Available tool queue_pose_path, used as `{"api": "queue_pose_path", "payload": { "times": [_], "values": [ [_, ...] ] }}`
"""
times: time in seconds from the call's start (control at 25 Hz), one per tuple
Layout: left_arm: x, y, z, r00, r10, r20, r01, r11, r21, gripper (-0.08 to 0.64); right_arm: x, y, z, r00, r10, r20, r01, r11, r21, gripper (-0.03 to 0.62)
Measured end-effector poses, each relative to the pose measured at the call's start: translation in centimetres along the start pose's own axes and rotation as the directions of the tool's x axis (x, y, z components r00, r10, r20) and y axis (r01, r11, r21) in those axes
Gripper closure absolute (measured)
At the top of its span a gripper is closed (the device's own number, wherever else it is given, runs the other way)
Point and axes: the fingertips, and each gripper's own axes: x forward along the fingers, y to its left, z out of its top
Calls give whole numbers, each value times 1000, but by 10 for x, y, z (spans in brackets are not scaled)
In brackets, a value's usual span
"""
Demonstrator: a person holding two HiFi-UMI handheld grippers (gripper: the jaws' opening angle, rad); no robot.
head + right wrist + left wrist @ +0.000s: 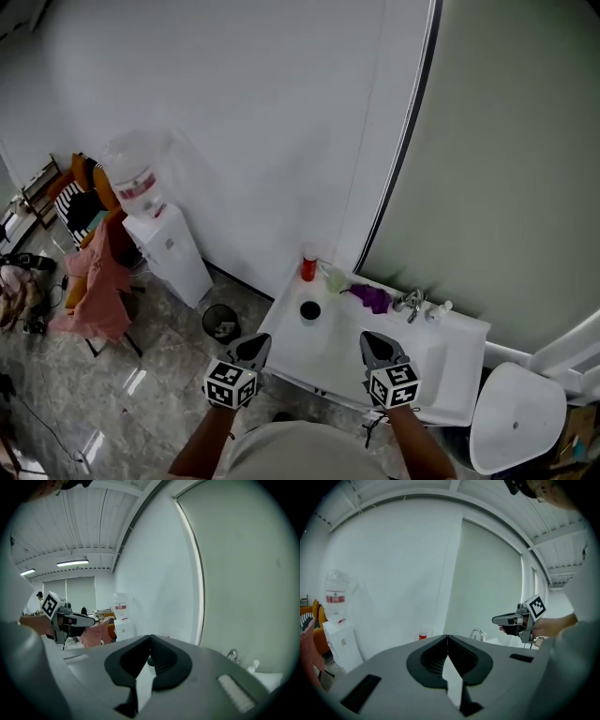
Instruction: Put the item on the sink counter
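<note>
No word, brand or number is legible anywhere. The only signs are black-and-white square code patterns. One sits on the top face of the grey marker cube (230,384) of the left gripper (254,345), and another on the matching cube (394,385) of the right gripper (374,341). The clear plastic water bottle (134,173) on the white floor-standing dispenser (173,253) carries a red-and-white label band (139,185), whose print is too small to make out.
</note>
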Motion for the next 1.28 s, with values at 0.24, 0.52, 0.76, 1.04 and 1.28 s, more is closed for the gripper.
{"api": "queue_pose_path", "payload": {
  "times": [0.24,0.52,0.76,1.04,1.28],
  "values": [
    [-1,-4,4,1000,17,18,-17,1000,-1,552,-9,-8,5,1000,6,30,-6,1000,4,581],
    [5,-5,8,999,27,20,-27,1000,-4,552,-7,-18,10,999,18,43,-18,1000,8,581],
    [10,-6,8,999,28,20,-28,1000,-12,552,-6,-23,7,999,13,44,-14,1000,20,581],
    [13,-9,11,1000,24,19,-24,1000,-9,552,-7,-26,6,999,9,40,-10,1000,18,581],
    [14,-10,9,1000,25,17,-25,1000,-10,552,-9,-27,7,999,7,43,-7,1000,6,581]
  ]
}}
